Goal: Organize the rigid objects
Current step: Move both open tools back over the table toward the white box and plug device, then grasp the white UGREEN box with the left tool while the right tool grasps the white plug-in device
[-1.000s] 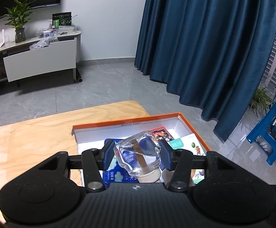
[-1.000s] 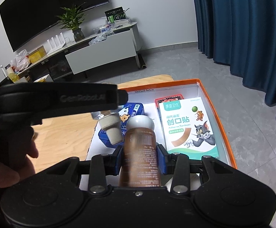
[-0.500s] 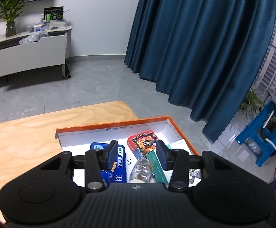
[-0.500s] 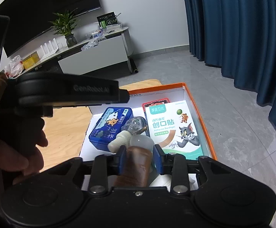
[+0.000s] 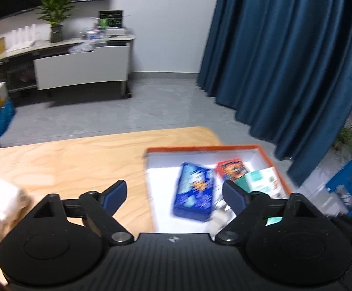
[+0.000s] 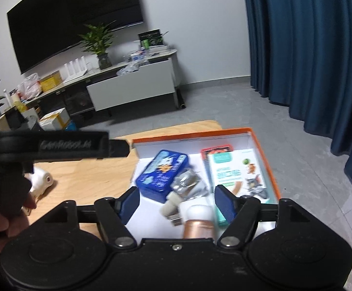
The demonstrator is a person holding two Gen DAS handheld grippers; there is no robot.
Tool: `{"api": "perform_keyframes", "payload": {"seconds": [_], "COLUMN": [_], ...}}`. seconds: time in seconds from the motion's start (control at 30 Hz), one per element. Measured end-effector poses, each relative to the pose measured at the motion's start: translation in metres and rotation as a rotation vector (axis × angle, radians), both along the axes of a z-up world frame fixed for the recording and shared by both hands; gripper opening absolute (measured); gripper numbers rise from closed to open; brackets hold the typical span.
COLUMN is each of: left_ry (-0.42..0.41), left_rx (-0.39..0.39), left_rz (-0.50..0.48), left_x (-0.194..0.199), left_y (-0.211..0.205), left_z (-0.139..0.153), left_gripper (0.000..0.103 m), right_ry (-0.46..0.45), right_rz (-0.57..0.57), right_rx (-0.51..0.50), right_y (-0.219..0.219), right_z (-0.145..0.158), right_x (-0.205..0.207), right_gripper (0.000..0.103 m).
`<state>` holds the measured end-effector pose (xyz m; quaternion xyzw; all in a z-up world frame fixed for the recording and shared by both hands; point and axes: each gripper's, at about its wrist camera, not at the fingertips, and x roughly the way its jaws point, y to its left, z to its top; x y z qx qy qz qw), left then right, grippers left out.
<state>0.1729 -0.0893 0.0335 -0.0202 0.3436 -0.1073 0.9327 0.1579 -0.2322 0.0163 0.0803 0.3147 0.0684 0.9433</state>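
Both jaws were opening with nothing pinched. Orange box (image 6: 264, 150) at 1 o'clock on the table (image 5: 79, 160) held a blue tin (image 6: 162, 173), red pack (image 5: 231, 169), bandage box (image 6: 236, 172), clear bottle (image 6: 188, 184) and brown bottle (image 6: 199, 226), the last lying loose between the right gripper (image 6: 174, 203) pads. Left gripper (image 5: 173, 194) hung over the box's left edge. A white object (image 5: 3, 194) at 9 o'clock sat outside the box, likely left to pack.

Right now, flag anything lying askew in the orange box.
The clear bottle lies tipped on its side, slanted between the blue tin and bandage box; the brown bottle lies beside it. Flat boxes sit tidy.
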Motion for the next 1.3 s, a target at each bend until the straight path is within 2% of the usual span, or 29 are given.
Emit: {"api": "perform_keyframes", "payload": {"seconds": [0.37, 0.7, 1.1, 1.3], "left_ry": [0.053, 0.059, 0.080, 0.086], "left_rx": [0.020, 0.024, -0.004, 0.027], "left_rz": [0.143, 0.233, 0.314, 0.389], "left_x": [-0.014, -0.027, -0.043, -0.055], "left_y": [0.052, 0.088, 0.129, 0.159], "left_z": [0.001, 0.000, -0.012, -0.026], "left_gripper": [0.096, 0.096, 0.096, 0.098], "right_ry": [0.016, 0.030, 0.056, 0.068], "right_rz": [0.095, 0.173, 0.259, 0.307], "right_rx": [-0.034, -0.056, -0.081, -0.092], "right_y": [0.044, 0.083, 0.123, 0.143], "right_z": [0.007, 0.006, -0.002, -0.008], "right_x": [-0.005, -0.003, 0.000, 0.001], "right_gripper": [0.084, 0.084, 0.085, 0.085]}}
